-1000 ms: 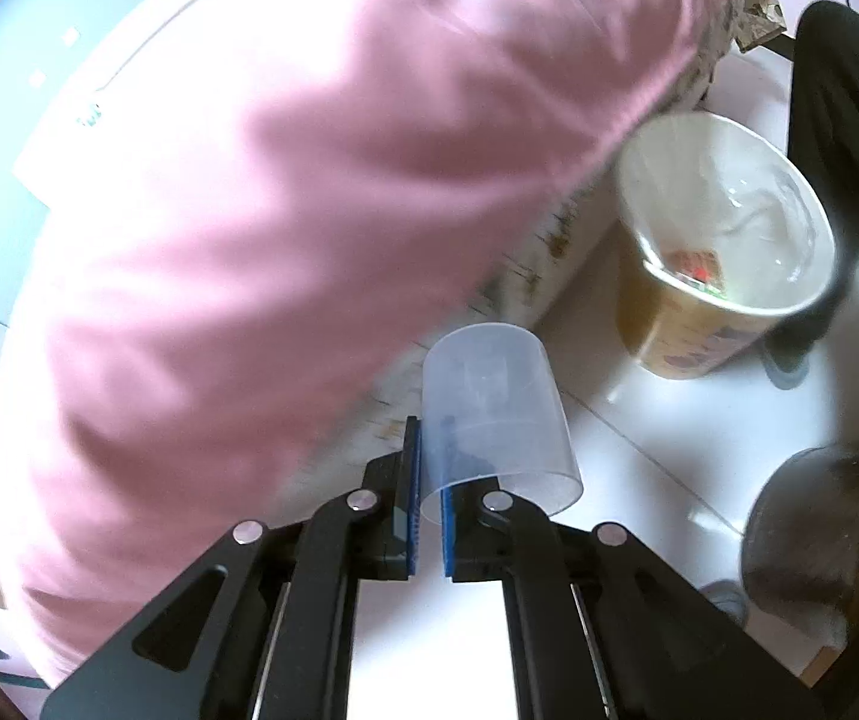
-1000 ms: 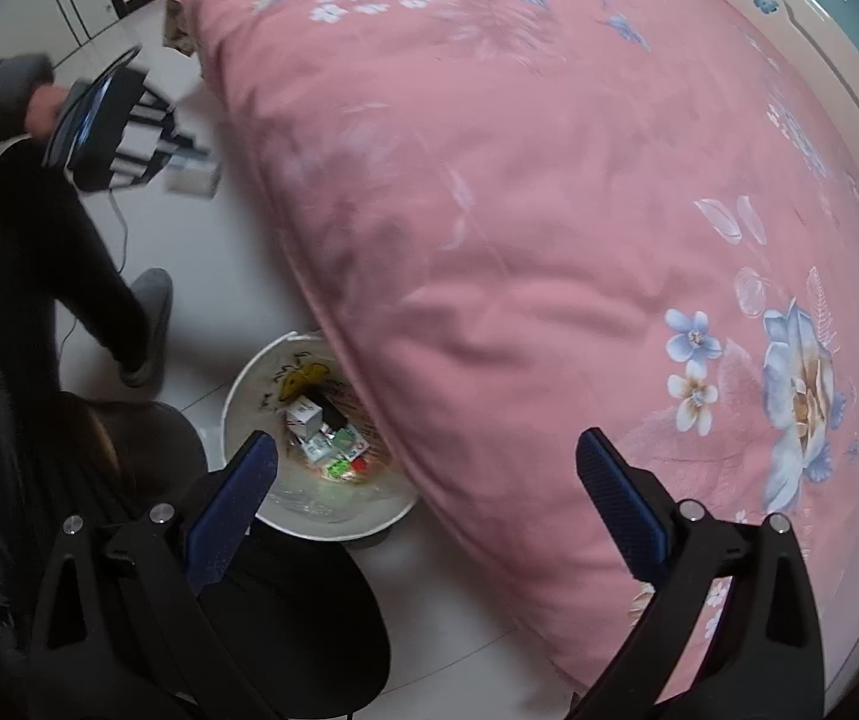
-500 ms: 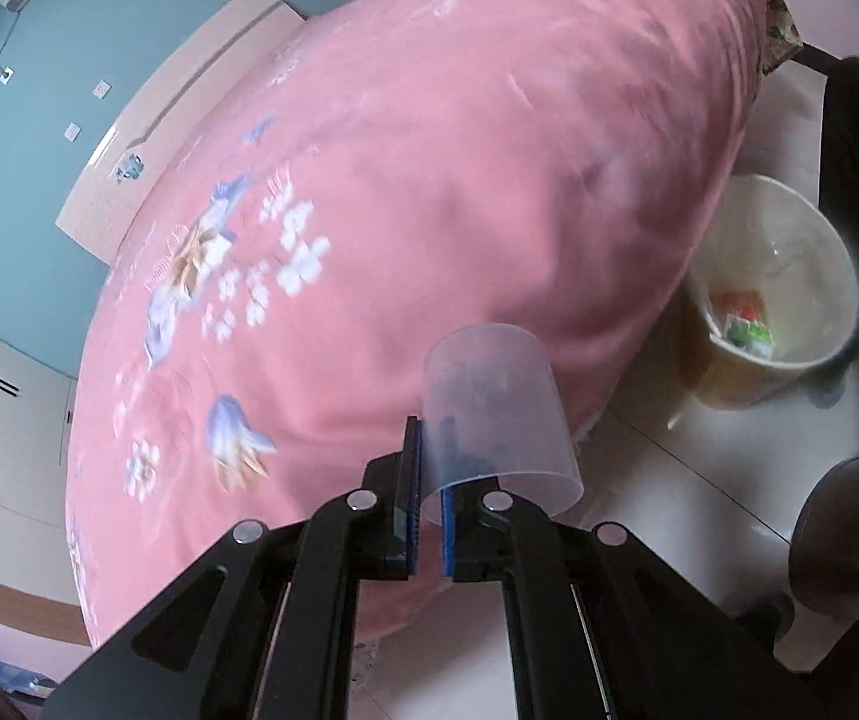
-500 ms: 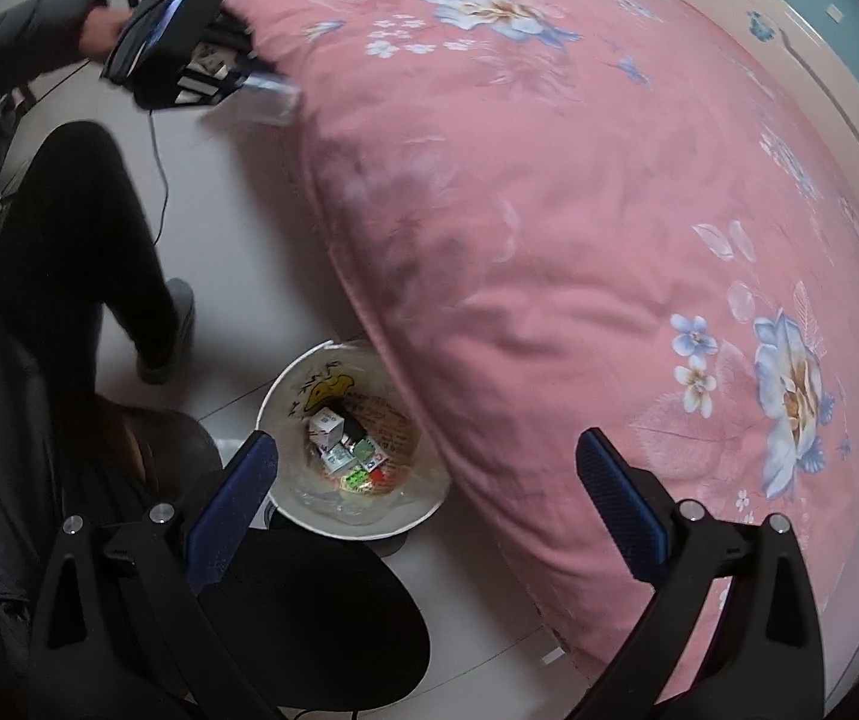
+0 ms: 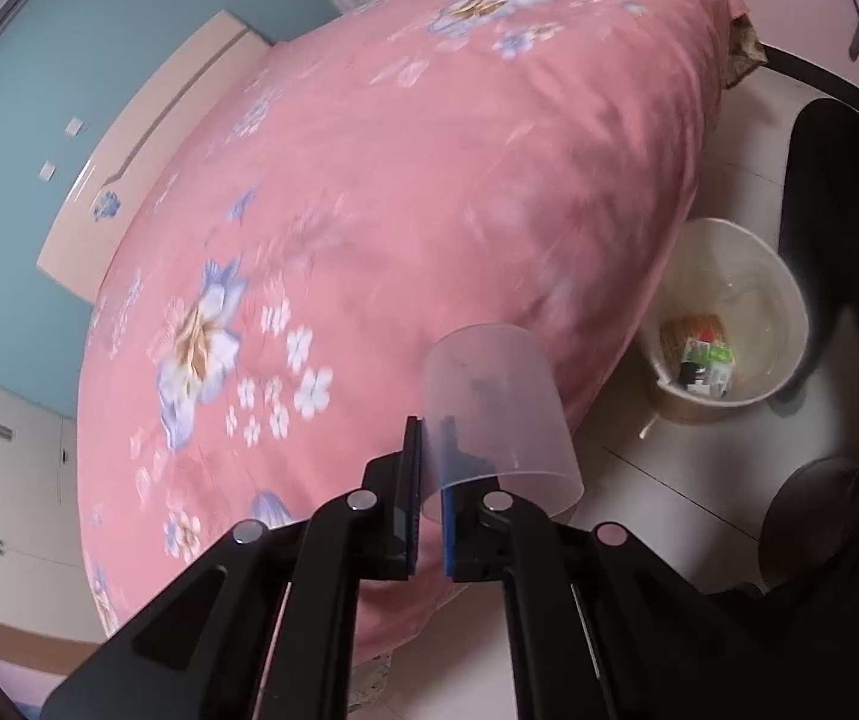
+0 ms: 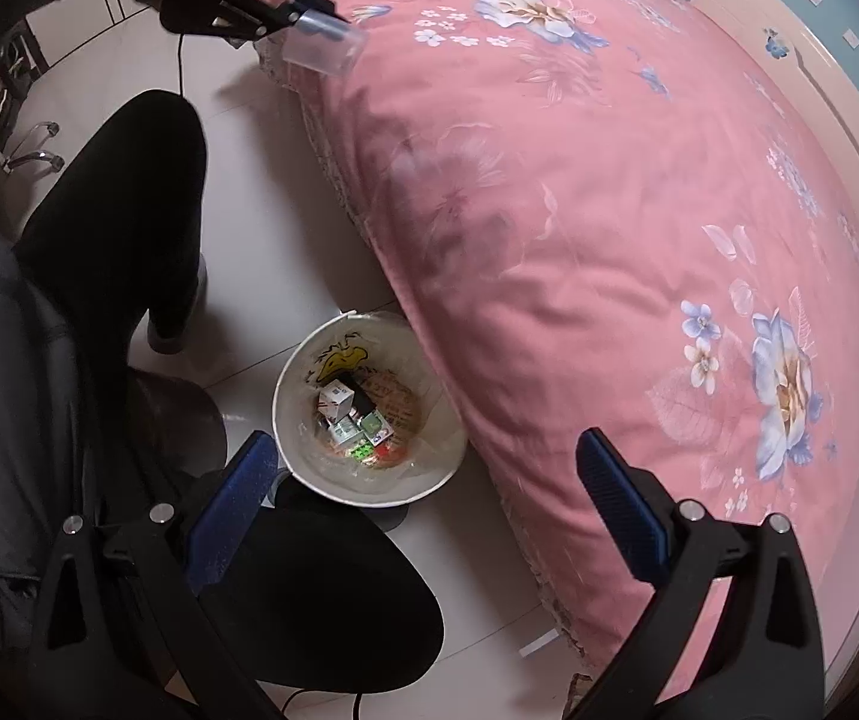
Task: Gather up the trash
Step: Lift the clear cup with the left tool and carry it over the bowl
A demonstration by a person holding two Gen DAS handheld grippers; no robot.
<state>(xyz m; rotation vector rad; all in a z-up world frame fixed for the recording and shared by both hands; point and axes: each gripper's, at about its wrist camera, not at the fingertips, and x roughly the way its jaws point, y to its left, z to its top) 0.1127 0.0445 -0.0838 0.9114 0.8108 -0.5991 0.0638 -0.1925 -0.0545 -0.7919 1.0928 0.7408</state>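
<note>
My left gripper (image 5: 428,480) is shut on the rim of a clear plastic cup (image 5: 492,414), which lies tilted above the edge of the pink bed. From the right wrist view the same left gripper (image 6: 309,6) and cup (image 6: 324,51) hang high at the bed's far corner. A lined white trash bin (image 5: 729,276) with boxes and wrappers inside stands on the floor beside the bed. My right gripper (image 6: 429,480) is open and holds nothing, directly above the trash bin (image 6: 303,372).
A pink floral duvet (image 6: 609,210) covers the bed and overhangs the bin's side. The person's dark-trousered leg (image 6: 123,210) and shoe stand left of the bin. A black round seat (image 6: 321,594) sits below the bin. Pale tiled floor (image 6: 249,180) runs along the bed.
My left gripper has risen with the cup, from low beside the bed to above the duvet's top. The bin has shifted slightly under my right gripper, which stays open.
</note>
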